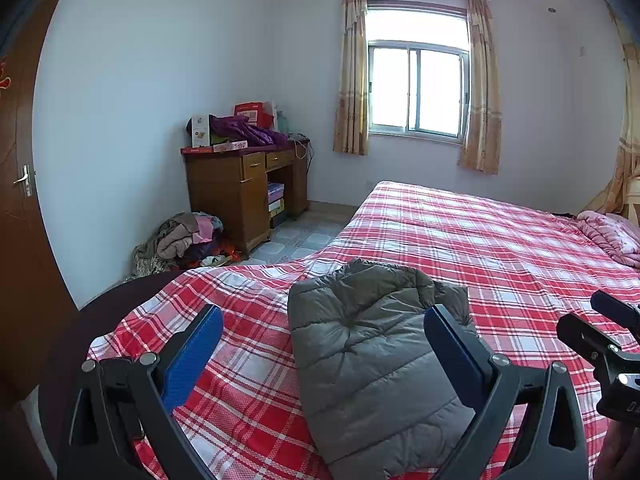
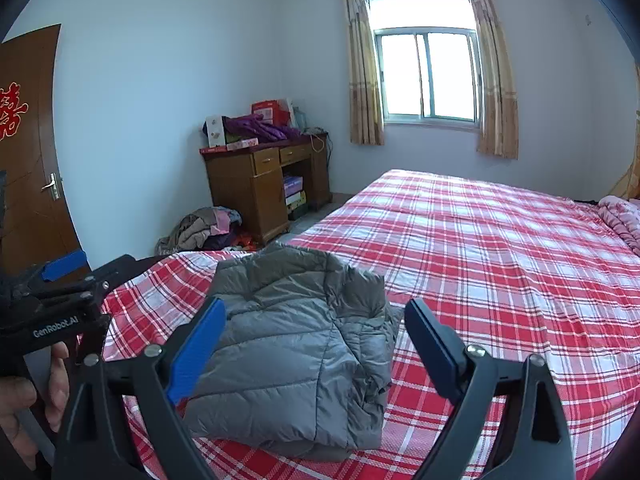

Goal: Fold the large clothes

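A grey quilted puffer jacket point(image 1: 372, 364) lies folded into a compact bundle on the near corner of the red-and-white plaid bed point(image 1: 500, 248). It also shows in the right wrist view point(image 2: 288, 344). My left gripper point(image 1: 324, 340) is open and empty, held above the jacket's near end. My right gripper point(image 2: 316, 332) is open and empty, raised over the jacket's right side. The right gripper shows at the right edge of the left wrist view point(image 1: 608, 332), and the left gripper at the left edge of the right wrist view point(image 2: 60, 280).
A wooden desk point(image 1: 244, 184) piled with boxes and purple cloth stands by the far wall. A heap of clothes point(image 1: 184, 240) lies on the floor beside it. A pink quilt point(image 1: 612, 236) sits at the bed's far right. A brown door point(image 2: 32, 160) is at left.
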A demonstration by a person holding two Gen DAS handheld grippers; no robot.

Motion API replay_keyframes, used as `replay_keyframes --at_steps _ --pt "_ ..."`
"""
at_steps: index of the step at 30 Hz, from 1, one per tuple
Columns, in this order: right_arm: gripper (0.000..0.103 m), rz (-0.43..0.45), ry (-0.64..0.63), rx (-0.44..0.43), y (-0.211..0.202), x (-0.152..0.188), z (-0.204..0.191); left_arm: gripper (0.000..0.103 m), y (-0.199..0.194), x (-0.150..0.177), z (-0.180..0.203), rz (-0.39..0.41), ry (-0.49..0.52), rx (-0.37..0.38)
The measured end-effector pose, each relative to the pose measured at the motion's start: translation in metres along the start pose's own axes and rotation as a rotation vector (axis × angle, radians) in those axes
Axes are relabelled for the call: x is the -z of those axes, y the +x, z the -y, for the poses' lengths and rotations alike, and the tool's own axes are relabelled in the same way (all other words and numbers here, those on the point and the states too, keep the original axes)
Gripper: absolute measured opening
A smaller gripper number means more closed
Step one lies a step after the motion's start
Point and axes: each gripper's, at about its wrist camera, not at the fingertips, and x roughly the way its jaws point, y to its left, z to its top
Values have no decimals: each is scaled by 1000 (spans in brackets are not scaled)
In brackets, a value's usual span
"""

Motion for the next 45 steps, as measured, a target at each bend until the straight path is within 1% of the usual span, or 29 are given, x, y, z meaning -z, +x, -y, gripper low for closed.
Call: replay_keyframes --at_steps 7,33,45 --pt "94 12 -2 3 -3 3 -2 101 4 1 -3 -11 -13 1" --pt "94 10 3 -1 -7 6 -2 101 3 -1 -6 -14 -17 3" --pt "95 3 11 0 -6 6 -6 101 9 2 -4 -26 -12 1"
